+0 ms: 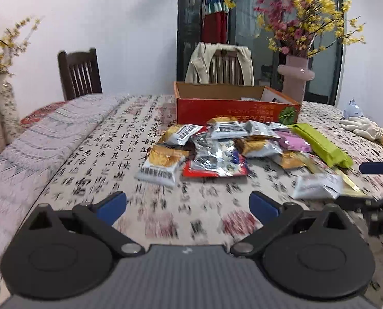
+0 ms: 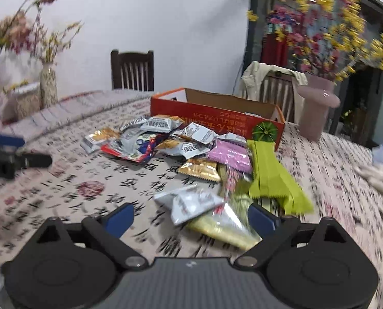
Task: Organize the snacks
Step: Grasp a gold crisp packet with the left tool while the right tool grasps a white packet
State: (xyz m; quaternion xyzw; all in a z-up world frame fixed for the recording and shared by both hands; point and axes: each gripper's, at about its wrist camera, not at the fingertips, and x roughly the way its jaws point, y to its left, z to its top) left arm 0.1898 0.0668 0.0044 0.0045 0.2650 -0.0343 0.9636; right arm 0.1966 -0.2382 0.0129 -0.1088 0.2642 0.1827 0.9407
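Black, rounded linkage arms with blue pads fill the bottom of each wrist view. On the left gripper (image 1: 187,206) the jaws stand wide apart over bare cloth and hold nothing. On the right gripper (image 2: 190,220) the jaws are also spread wide; a gold foil packet (image 2: 224,228) and a white crinkled packet (image 2: 191,203) lie between and just ahead of the pads, though blur hides whether either pad touches them.

Past both grippers the snack pile (image 1: 217,146) lies heaped on the desk (image 1: 93,154), whose cloth is printed with black calligraphy and red seals. Its wrappers are glossy and pillow-shaped: silver, gold, red and pink, plus a long flat green pack (image 2: 273,177) on the pile's right side. Left of the pile the cloth is open and flat out to the desk's curved edge.

Just behind the pile stands an open red cardboard box (image 1: 232,105), brown inside, with little visible in it. Right of the box is a smooth pink vase (image 1: 295,79) of flowers, and beyond it a wooden chair (image 1: 224,64) draped with a beige jacket.
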